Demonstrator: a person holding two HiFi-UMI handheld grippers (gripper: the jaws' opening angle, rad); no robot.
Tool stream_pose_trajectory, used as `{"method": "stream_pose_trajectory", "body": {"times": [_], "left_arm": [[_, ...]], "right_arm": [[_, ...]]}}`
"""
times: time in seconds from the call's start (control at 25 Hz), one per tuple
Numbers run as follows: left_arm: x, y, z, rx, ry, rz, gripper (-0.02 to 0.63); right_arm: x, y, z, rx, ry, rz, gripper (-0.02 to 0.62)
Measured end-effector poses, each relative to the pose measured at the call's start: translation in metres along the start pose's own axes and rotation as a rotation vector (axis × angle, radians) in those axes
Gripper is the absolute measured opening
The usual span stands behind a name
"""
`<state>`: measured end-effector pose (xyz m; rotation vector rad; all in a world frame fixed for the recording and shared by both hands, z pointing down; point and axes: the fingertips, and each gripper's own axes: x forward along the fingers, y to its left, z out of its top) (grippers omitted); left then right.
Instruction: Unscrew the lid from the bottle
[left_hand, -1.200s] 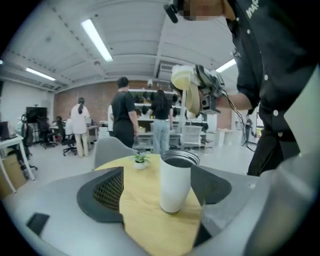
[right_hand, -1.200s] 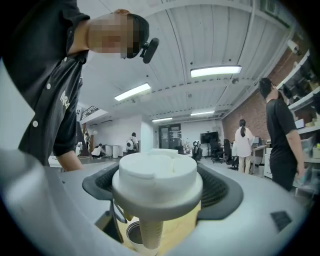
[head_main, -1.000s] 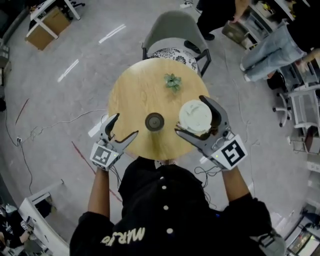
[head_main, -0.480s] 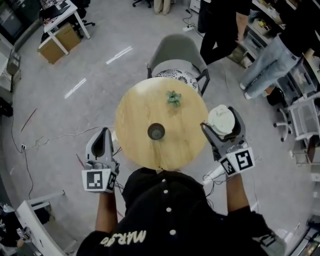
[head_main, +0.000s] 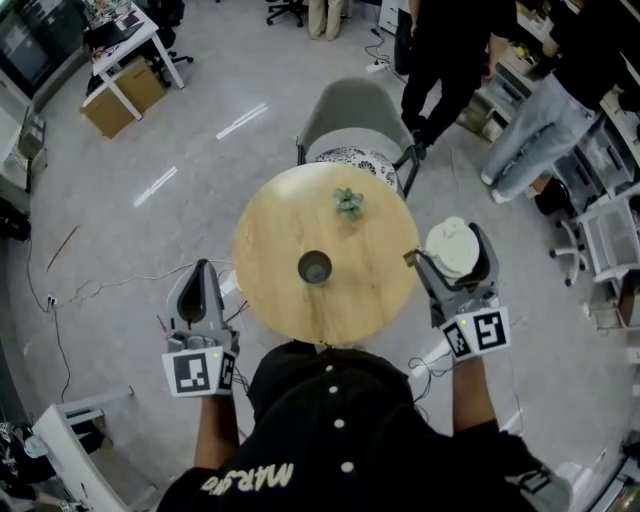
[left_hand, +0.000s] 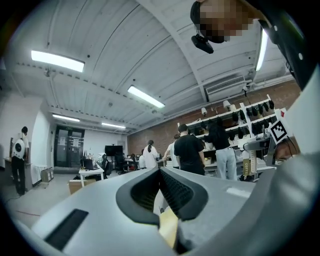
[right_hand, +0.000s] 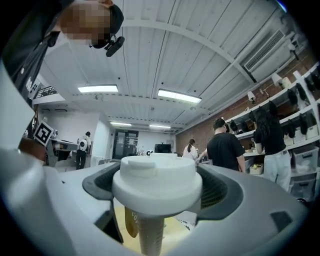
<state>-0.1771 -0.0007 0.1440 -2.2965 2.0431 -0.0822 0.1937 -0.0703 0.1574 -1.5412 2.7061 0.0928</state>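
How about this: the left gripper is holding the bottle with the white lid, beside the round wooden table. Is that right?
Not quite. It is the right gripper that holds the bottle with the white lid, beside the round wooden table. The right gripper view shows the bottle between its jaws. The left gripper is shut and empty.

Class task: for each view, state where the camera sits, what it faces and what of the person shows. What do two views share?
Head view: on the person's head, facing steeply down at the round table; torso, forearms, left gripper and right gripper show.
Left gripper view: on the left gripper, looking along its shut, empty jaws into the room; head at top right.
Right gripper view: on the right gripper, along jaws gripping the white lid; head at top left.
Shared: the lid, in head and right gripper views.
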Motion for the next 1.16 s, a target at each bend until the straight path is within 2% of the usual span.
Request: {"method": "stream_pose_trajectory", "body": {"times": [0.64,1.16], "left_arm": [[-0.002,-0.003,0.002,0.041,-0.010,-0.001,0.005],[0.016,-0.003,-0.004,0.038,-0.006,-0.015,0.005]], "right_arm": [[0.002,0.008,0.005,-0.021,-0.012,0.007,0.480],[0.020,0.004,0.002,-0.026,-0.005,0.018,0.480]]}}
